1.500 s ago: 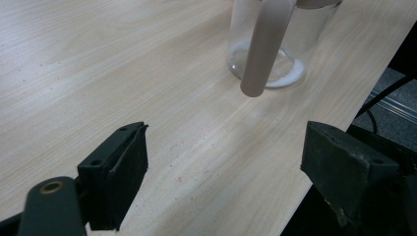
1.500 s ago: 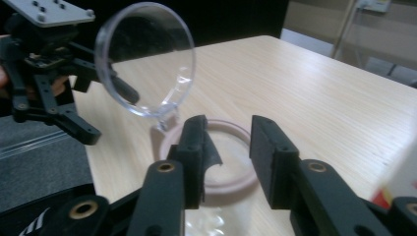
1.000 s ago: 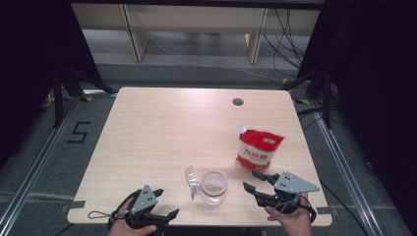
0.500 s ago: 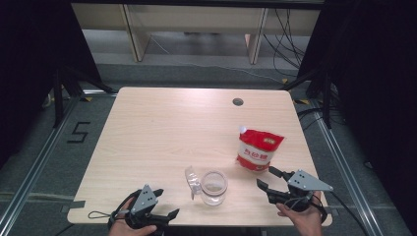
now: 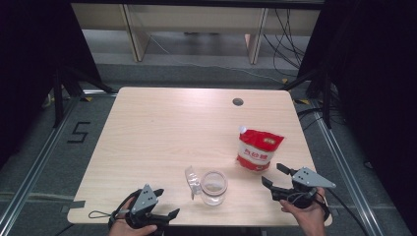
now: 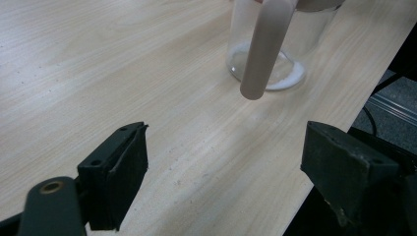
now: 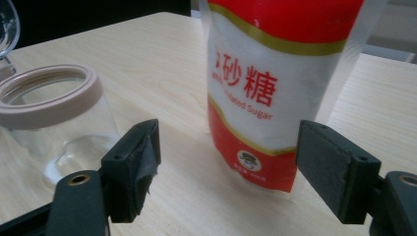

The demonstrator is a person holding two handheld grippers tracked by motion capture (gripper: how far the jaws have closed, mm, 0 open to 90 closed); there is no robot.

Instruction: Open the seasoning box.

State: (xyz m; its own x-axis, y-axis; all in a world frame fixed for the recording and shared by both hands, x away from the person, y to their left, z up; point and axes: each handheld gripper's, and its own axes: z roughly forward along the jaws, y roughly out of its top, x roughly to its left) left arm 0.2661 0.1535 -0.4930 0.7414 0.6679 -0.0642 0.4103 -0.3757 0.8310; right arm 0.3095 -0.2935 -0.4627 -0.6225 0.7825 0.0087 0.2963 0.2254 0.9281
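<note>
A red and white sugar pouch [image 5: 259, 147] stands upright at the table's right. In the right gripper view the pouch [image 7: 275, 88] is just ahead of my right gripper [image 7: 228, 162]. Its jaws have just been opening and hold nothing. From above, the right gripper [image 5: 273, 173] sits a little in front of the pouch. A clear glass jar [image 5: 213, 187] with a beige rim stands near the front edge, its hinged lid [image 5: 192, 179] flipped open to the left. My left gripper [image 5: 166, 202] rests open at the front edge, left of the jar [image 6: 265, 54].
The wooden table [image 5: 172, 128] has a round cable hole [image 5: 238, 102] at the back right. Its front edge lies just under both hands. A little white powder covers the jar's bottom [image 6: 290, 81].
The right gripper has drifted to the right, away from the jar, and its jaws stand wider apart. The left gripper, jar and pouch have not moved.
</note>
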